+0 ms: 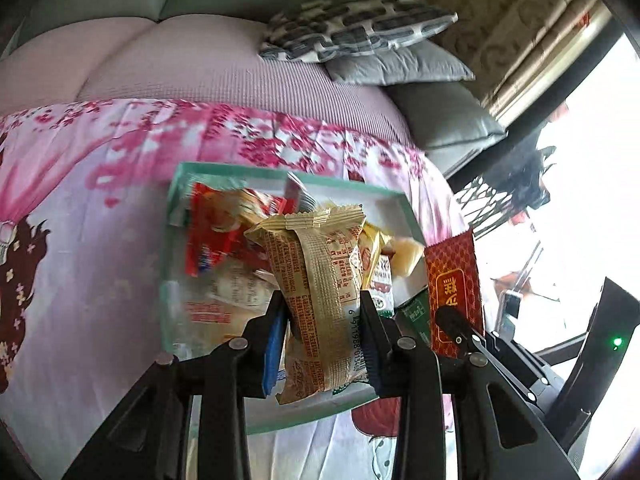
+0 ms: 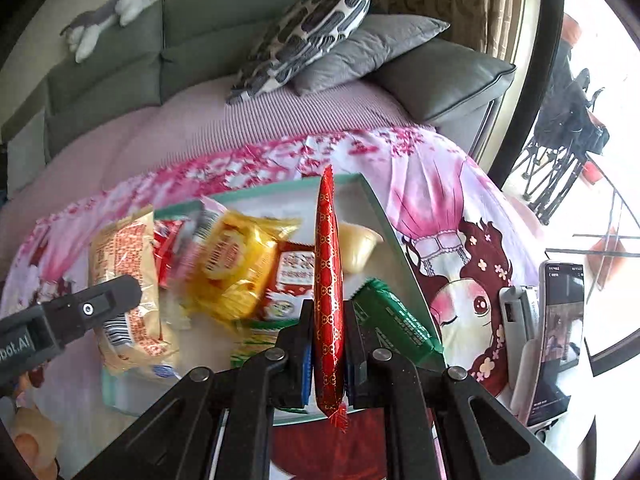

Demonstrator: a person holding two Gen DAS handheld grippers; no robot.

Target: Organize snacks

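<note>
A shallow tray with a mint-green rim (image 1: pixel 248 169) (image 2: pixel 384 216) lies on a pink flowered cloth and holds several snack packets. My left gripper (image 1: pixel 323 312) is shut on a beige packet with red print (image 1: pixel 320 280), held upright above the tray; the packet also shows in the right wrist view (image 2: pixel 128 280). My right gripper (image 2: pixel 329 320) is shut on a red packet with gold pattern (image 2: pixel 328 264), held edge-on over the tray's right side; the packet also shows in the left wrist view (image 1: pixel 454 292). In the tray lie a yellow packet (image 2: pixel 236 264), a green packet (image 2: pixel 400 320) and a pale jelly cup (image 2: pixel 358 246).
A sofa with a pink cover (image 2: pixel 256 120), a patterned cushion (image 2: pixel 308 28) and grey cushions (image 2: pixel 372 48) stands behind. A phone on a stand (image 2: pixel 560 320) is at the right. A plush toy (image 2: pixel 108 12) lies on the sofa back.
</note>
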